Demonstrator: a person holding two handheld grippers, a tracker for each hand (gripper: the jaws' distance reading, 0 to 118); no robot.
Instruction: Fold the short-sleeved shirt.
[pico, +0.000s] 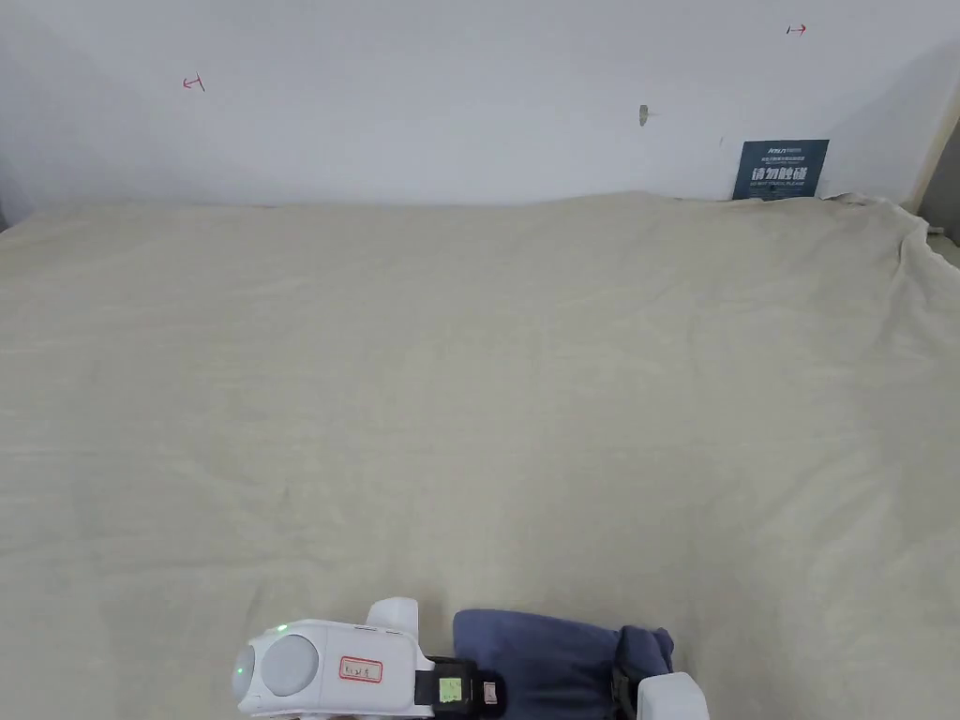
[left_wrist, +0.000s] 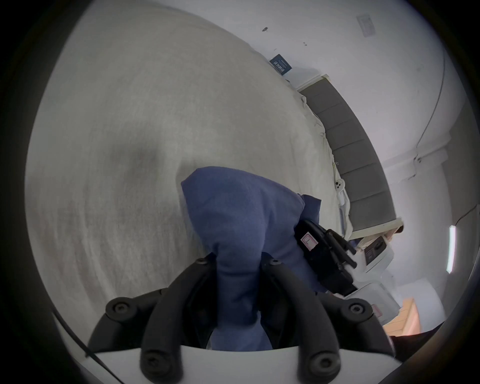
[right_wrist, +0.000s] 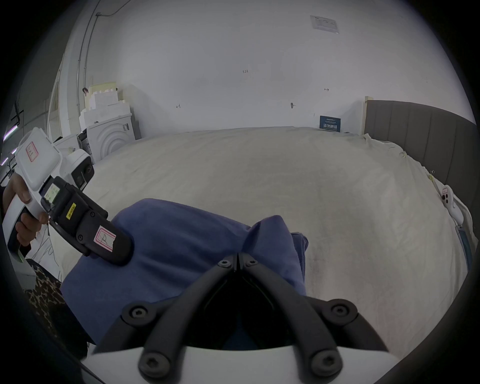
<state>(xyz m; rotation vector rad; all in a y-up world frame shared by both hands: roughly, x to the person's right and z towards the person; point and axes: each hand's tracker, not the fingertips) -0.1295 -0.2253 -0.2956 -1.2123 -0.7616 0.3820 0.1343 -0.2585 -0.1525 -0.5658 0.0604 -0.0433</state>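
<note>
Blue short-sleeved shirt (pico: 539, 661): lying bunched at the bottom centre of the head view, on the near edge of the bed (pico: 469, 375); bulging upward as a rounded hump between the two tools. Left tool (left_wrist: 237, 259): gripping a thick gather of the blue cloth, both jaws pressing against it from either side in the lower centre of the left gripper view; appearing in the head view as a white housing with a black front, at bottom left of centre, touching the left end of the shirt. Right tool (right_wrist: 237, 262): showing jaw tips meeting at the lower centre of the right gripper view, resting against the blue cloth; any fabric caught between the tips being too hidden to tell. Right tool also appearing at centre right in the left gripper view, black body lying against the far side of the shirt. Hand (right_wrist: 24, 220): holding the white handle of the left tool, at the left edge of the right gripper view. Bed sheet: cream, lightly creased, spreading across most of the head view. Grey padded headboard (right_wrist: 420, 145): standing at the right of the right gripper view. Dark blue sign (pico: 780, 169): leaning against the white wall, upper right of the head view.
</note>
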